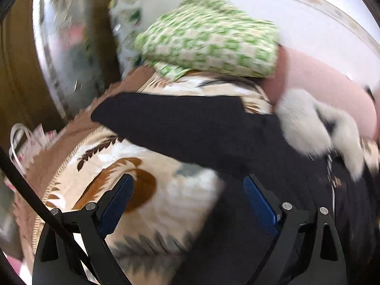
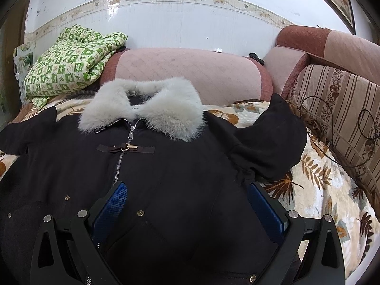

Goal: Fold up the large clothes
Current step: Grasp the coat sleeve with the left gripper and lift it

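While coat [image 2: 180, 166] lies flat, tools [image 2: 187, 204] hover spread.

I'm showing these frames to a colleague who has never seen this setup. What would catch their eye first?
Most striking is the black coat spread front-up on the leaf-patterned blanket, its pale grey fur collar lying toward the pink sofa back. Next, the folded green-checked quilt sits at the far left. Both the right gripper and left gripper hover open above the coat.
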### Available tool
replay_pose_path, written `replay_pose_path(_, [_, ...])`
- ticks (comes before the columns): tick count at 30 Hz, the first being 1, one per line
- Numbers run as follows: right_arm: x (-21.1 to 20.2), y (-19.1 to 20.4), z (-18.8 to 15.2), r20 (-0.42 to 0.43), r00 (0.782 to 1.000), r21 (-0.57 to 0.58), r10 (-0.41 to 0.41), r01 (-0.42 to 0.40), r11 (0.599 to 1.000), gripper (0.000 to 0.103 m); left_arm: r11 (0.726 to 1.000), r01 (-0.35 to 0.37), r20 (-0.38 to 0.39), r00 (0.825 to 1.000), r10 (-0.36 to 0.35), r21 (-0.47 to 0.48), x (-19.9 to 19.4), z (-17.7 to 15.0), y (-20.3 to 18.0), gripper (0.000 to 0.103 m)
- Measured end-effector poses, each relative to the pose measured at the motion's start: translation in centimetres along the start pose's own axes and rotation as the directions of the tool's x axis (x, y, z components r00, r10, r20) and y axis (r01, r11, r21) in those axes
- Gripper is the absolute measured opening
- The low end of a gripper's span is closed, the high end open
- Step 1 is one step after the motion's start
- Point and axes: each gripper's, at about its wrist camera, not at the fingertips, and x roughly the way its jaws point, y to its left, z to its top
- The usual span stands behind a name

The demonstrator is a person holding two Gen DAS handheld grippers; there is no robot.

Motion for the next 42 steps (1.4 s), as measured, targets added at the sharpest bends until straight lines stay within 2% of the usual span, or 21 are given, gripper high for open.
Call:
replay_pose_path(3, [0.3, 0.2, -0.1, -0.01, 1.0, -0.008, -0.002, 0.002, 1.0, 0.102, 0.992, -0.044, -0.064, 0.997, 0.037, -0.115, 3.4, 1.8, 3.9, 0.071])
replay_pose_path(4, [0.4, 0.2, -0.2, -0.012, 1.0, -0.01, -0.002, 0.002, 1.0, 0.102, 0.99, -0.056, -0.08, 0.996, 0.045, -0.133, 4.4, 2.2, 5.0, 0.069])
replay_pose_path(7, [0.7, 0.4, -0.3, -0.021, 1.0, -0.02, -0.005, 0.005, 1.0, 0.102, 0.979, -0.061, -0.109, 0.993, 0.04, -0.197, 7.0, 3.1, 8.1, 0.069])
replay_pose_path(9, [1.0, 0.7, -0.4, -0.028, 1.0, -0.034, -0.009, 0.008, 0.999, 0.102, 0.959, -0.038, -0.125, 0.992, 0.003, -0.279, 8.7, 3.7, 10.9, 0.069])
replay_pose_path(14, [1.5, 1.3, -0.8, -0.041, 0.999, -0.065, -0.015, 0.012, 0.998, 0.102, 0.911, 0.028, -0.125, 0.988, -0.087, -0.412, 11.9, 4.9, 15.4, 0.069])
replay_pose_path(18, [2.1, 2.0, -1.1, -0.055, 0.998, -0.1, -0.023, 0.017, 0.995, 0.102, 0.859, 0.116, -0.122, 0.972, -0.202, -0.499, 14.8, 5.5, 17.5, 0.069])
replay_pose_path(20, [2.4, 2.3, -1.4, -0.062, 0.998, -0.116, -0.028, 0.021, 0.993, 0.102, 0.848, 0.132, -0.138, 0.963, -0.233, -0.514, 16.4, 5.9, 17.5, 0.069])
replay_pose_path(26, [3.2, 2.7, -1.7, -0.092, 0.996, -0.14, -0.022, 0.009, 0.99, 0.102, 0.888, 0.073, -0.165, 0.972, -0.164, -0.454, 19.1, 8.2, 16.5, 0.073])
replay_pose_path(30, [4.0, 2.8, -1.9, -0.12, 0.993, -0.149, -0.01, -0.008, 0.989, 0.102, 0.879, 0.011, -0.21, 0.97, -0.126, -0.477, 20.2, 9.7, 16.5, 0.075])
replay_pose_path(31, [4.0, 2.9, -1.9, -0.125, 0.992, -0.149, -0.01, -0.009, 0.989, 0.102, 0.875, -0.001, -0.216, 0.969, -0.118, -0.484, 20.4, 9.9, 16.5, 0.073])
replay_pose_path(32, [4.1, 2.8, -1.9, -0.13, 0.992, -0.148, -0.01, -0.01, 0.989, 0.102, 0.875, -0.042, -0.237, 0.968, -0.084, -0.481, 20.4, 10.2, 16.3, 0.066])
replay_pose_path(34, [4.1, 2.8, -1.9, -0.13, 0.991, -0.146, -0.012, -0.007, 0.989, 0.102, 0.891, -0.107, -0.248, 0.969, -0.007, -0.441, 19.8, 10.8, 15.7, 0.018])
replay_pose_path(36, [4.0, 2.8, -1.9, -0.124, 0.992, -0.148, -0.015, -0.004, 0.989, 0.102, 0.915, -0.124, -0.234, 0.972, 0.034, -0.384, 18.7, 11.6, 14.5, 0.01])
replay_pose_path(39, [3.6, 3.0, -1.9, -0.107, 0.994, -0.158, -0.016, -0.001, 0.988, 0.102, 0.939, -0.146, -0.18, 0.979, 0.092, -0.311, 15.5, 12.9, 12.4, 0.008])
replay_pose_path(42, [2.8, 3.1, -1.6, -0.076, 0.997, -0.164, -0.015, 0.002, 0.987, 0.102, 0.954, -0.119, -0.12, 0.989, 0.089, -0.275, 12.2, 13.8, 10.2, 0.008])
